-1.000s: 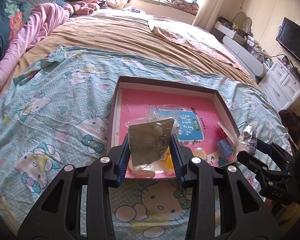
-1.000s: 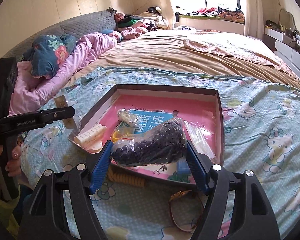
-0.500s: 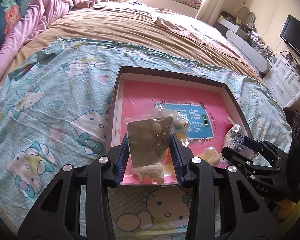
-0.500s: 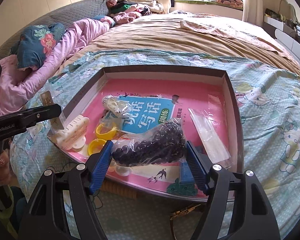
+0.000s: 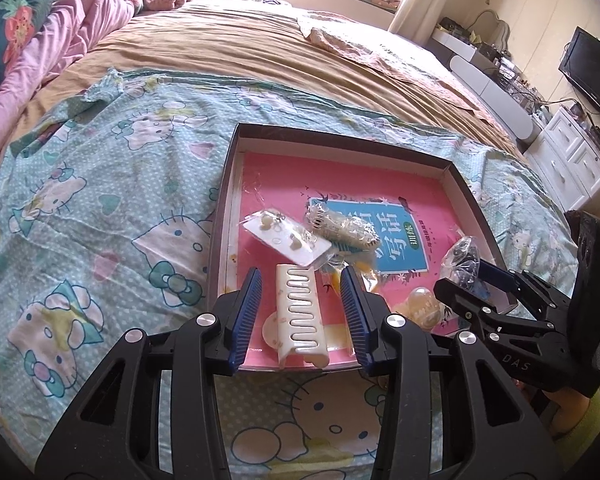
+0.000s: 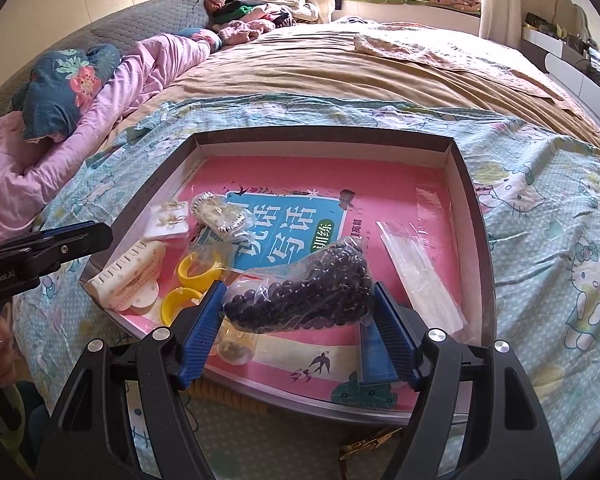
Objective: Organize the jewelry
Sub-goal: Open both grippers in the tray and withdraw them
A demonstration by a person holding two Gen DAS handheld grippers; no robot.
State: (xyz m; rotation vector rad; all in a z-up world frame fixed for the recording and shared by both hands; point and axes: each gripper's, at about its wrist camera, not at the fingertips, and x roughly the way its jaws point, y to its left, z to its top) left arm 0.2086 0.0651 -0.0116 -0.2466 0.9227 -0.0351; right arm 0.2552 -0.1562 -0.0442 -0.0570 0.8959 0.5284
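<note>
A shallow dark-rimmed box point(image 5: 340, 142) with a pink book cover as its floor lies on the Hello Kitty sheet. My left gripper point(image 5: 300, 276) hovers over the box's near left corner, its jaws opening with nothing gripped. A cream hair clip point(image 5: 300, 320) lies below the left gripper. Just beyond its tips, the bagged earring card point(image 5: 286, 240) lies flat in the box. My right gripper point(image 6: 300, 286) is shut on a clear bag of dark beads point(image 6: 300, 296) low over the box's near edge point(image 6: 320, 136). The same bag point(image 5: 462, 256) shows at the right of the left wrist view.
Also in the box are two yellow rings point(image 6: 198, 268), a bagged pale chain point(image 5: 344, 230), a long clear sleeve point(image 6: 420, 276) and a blue piece point(image 6: 374, 360). A tan beaded band point(image 6: 228, 394) lies beside the box's near edge. Pink bedding point(image 6: 140, 76) lies far left.
The earring card has left my left gripper and now lies in the box, and those jaws stand a little wider. My right gripper sank toward the box with the bead bag.
</note>
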